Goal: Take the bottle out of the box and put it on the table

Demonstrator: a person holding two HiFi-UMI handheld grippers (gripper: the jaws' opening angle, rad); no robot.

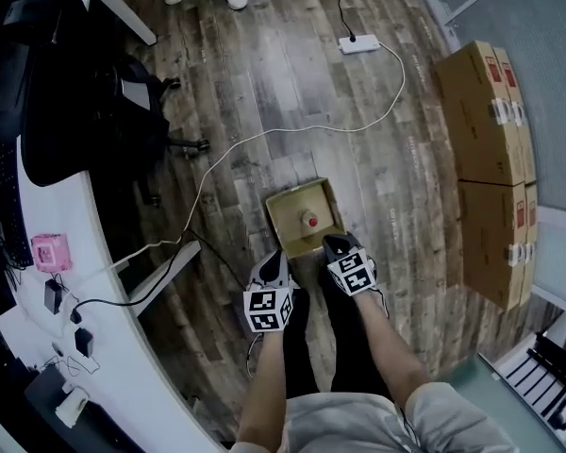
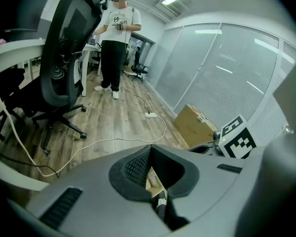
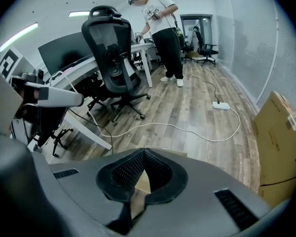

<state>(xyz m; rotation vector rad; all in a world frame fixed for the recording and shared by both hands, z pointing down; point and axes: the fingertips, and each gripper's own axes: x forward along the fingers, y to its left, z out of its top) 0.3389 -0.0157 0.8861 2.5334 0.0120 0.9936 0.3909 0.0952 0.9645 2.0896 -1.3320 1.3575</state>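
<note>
Two grippers are mine, and in the head view both hang at the near edge of the open box [image 1: 285,202] on the wooden floor [image 1: 264,83]. My left gripper [image 1: 275,257] is at its near left corner and my right gripper [image 1: 334,244] at its near right. The bottle [image 1: 308,219] stands upright inside the box, with only its red cap showing. I judge it light, stiff and smooth-walled, so the neck just under the cap looks the safest hold, since the body could slip. The white counter [image 1: 132,376] curves along the left, well apart from the box, and cartons [image 1: 481,111] are stacked at the right.

In the left gripper view my jaws stand closed, tips meeting, nothing held, with cardboard showing beneath.

In the right gripper view the jaws are likewise together and empty. An office chair [image 3: 111,48] and a standing person [image 3: 165,28] are far off.
</note>
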